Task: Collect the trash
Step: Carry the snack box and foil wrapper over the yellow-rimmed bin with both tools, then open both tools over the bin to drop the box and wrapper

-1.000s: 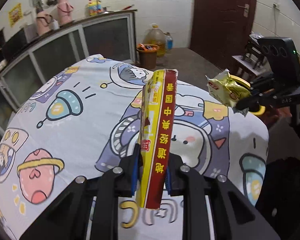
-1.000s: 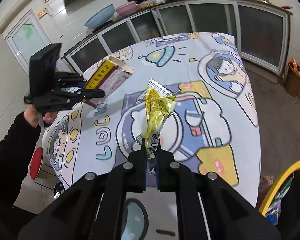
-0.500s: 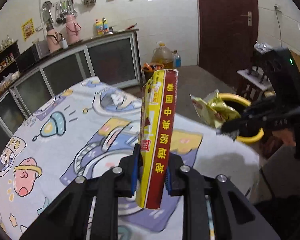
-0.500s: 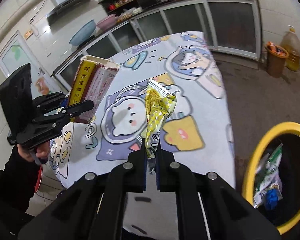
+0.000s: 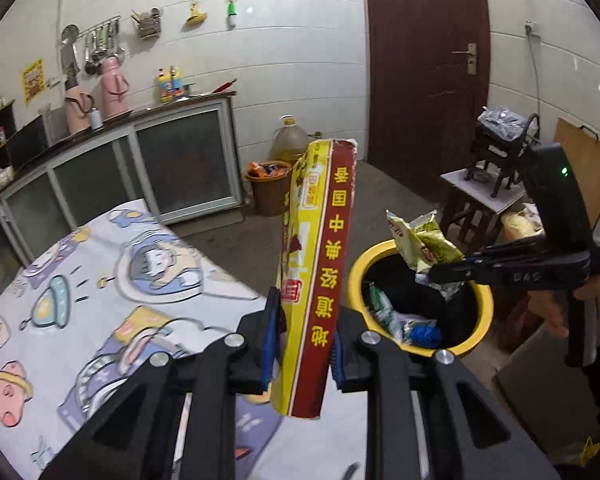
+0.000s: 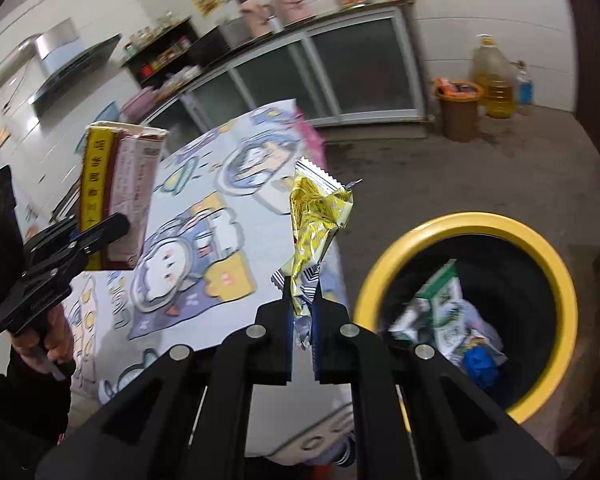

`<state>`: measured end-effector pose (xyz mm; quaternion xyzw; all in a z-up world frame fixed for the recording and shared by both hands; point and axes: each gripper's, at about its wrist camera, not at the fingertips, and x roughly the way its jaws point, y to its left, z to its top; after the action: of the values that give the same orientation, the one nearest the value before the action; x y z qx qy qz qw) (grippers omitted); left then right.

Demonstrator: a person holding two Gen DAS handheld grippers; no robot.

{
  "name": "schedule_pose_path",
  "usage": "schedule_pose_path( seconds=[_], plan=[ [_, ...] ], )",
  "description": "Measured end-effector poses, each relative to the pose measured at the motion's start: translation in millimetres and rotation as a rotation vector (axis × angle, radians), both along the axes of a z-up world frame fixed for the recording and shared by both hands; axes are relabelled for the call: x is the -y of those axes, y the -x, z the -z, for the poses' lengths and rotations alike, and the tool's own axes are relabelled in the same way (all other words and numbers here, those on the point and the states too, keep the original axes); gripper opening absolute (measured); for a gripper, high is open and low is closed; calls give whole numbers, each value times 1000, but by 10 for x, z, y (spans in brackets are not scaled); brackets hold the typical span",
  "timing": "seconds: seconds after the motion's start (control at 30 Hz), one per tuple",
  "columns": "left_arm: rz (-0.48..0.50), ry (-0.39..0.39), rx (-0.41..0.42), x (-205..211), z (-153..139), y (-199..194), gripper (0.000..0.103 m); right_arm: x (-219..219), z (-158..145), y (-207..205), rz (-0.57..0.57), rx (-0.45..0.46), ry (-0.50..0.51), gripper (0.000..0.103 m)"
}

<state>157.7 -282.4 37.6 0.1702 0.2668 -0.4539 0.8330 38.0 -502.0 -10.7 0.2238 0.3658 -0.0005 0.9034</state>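
- White-tiled kitchen walls, a dark red door (image 5: pixel 426 72) and a long counter with glass-fronted cabinets (image 5: pixel 180 156) frame the scene; a table under a cartoon-print cloth (image 5: pixel 100 280) sits in front.
- Beside the table's end stands a yellow-rimmed bin (image 6: pixel 468 224), dark inside, with green-and-white packets and a blue scrap lying in it.
- The left gripper (image 5: pixel 304 340) has its jaws pressed against the sides of a tall yellow-and-red carton (image 5: pixel 320 280), which stands upright between them, its torn top end up; the carton is held in the air over the table's edge, near the bin.
- The right gripper (image 6: pixel 302 308) has its jaws nearly together, pinching the lower end of a crumpled yellow wrapper (image 6: pixel 316 216).
- From the left wrist view, the wrapper (image 5: pixel 420 240) hangs above the bin's rim (image 5: pixel 486 300).
- A brown bucket (image 6: pixel 458 110) and an oil jug (image 6: pixel 492 76) stand on the floor by the far wall.
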Motion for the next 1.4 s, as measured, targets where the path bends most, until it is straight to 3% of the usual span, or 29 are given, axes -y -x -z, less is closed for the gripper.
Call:
schedule_pose_path(
  seconds=[0.67, 1.1, 1.13, 1.17, 1.2, 1.23, 1.27, 1.4],
  plan=[
    [84, 25, 18, 1040, 135, 255, 21, 792, 620, 177, 242, -126, -3, 8],
    [143, 19, -51, 1487, 347, 312, 23, 996, 772, 269, 296, -179, 8, 9],
    [134, 13, -61, 1513, 377, 300, 31, 1011, 794, 267, 305, -195, 8, 13],
    [124, 11, -74, 1525, 403, 288, 51, 1030, 828, 262, 316, -220, 11, 20],
    [102, 16, -86, 1519, 426, 269, 63, 1051, 847, 278, 328, -235, 13, 26],
    [89, 25, -87, 1502, 432, 259, 77, 1079, 880, 297, 353, -253, 17, 48],
    [79, 37, -84, 1475, 433, 256, 78, 1106, 894, 326, 372, -255, 18, 63],
    [45, 51, -71, 1363, 400, 243, 82, 1159, 911, 413, 415, -273, 21, 58]
  ],
)
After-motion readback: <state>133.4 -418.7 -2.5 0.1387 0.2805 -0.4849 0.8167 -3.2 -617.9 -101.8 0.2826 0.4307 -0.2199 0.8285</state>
